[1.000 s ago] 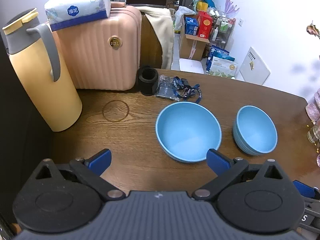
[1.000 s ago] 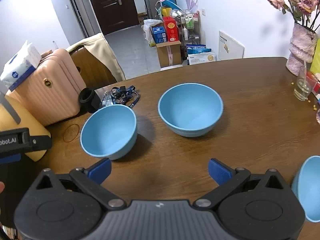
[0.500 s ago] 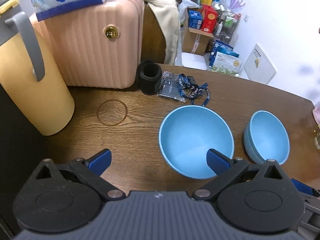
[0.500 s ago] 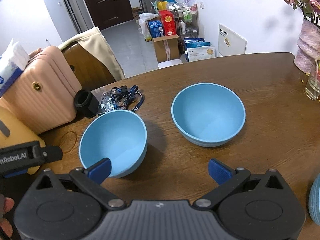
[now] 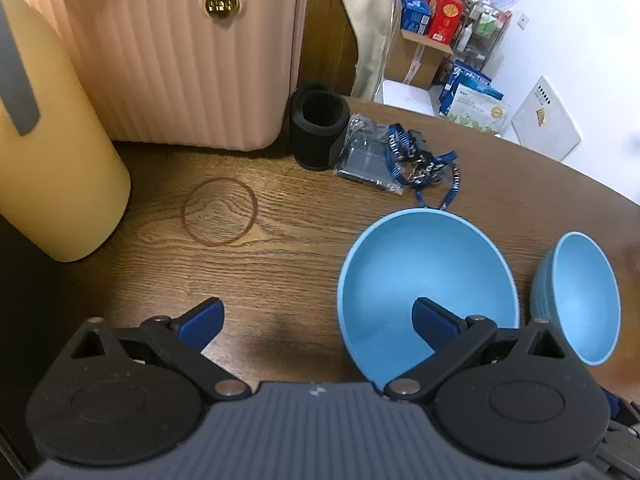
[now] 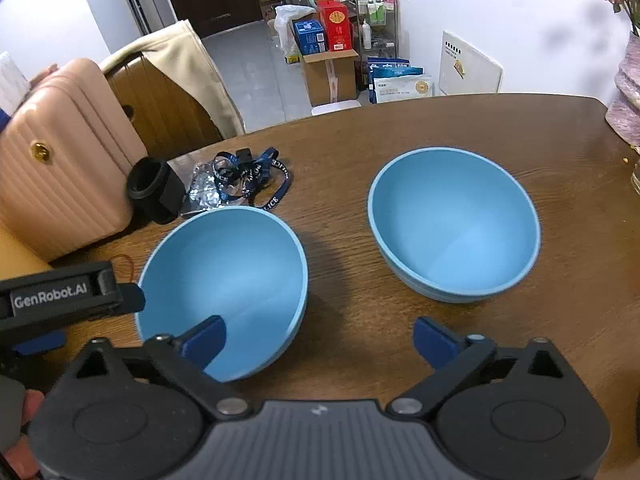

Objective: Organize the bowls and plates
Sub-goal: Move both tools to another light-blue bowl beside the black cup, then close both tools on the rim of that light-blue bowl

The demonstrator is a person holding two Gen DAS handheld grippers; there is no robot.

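Note:
Two light blue bowls stand on the brown wooden table (image 6: 400,132). The left bowl (image 5: 424,276) (image 6: 228,280) is nearest both grippers. The right bowl (image 5: 580,292) (image 6: 454,220) stands apart from it. My left gripper (image 5: 318,318) is open and empty; its right fingertip sits over the left bowl's inside, its left fingertip over bare table. It shows from the side in the right wrist view (image 6: 68,296). My right gripper (image 6: 320,338) is open and empty, its left fingertip over the left bowl's near rim.
A pink suitcase (image 5: 180,52), a yellow thermos jug (image 5: 52,168), a black cup sleeve (image 5: 318,128) and a blue lanyard with a plastic pouch (image 5: 400,160) lie at the table's back left. A vase (image 6: 624,92) stands at the far right.
Both grippers have moved forward and lower toward the left bowl. The left gripper's right fingertip now overlaps that bowl; the right gripper's left fingertip reaches its rim. Both stay open.

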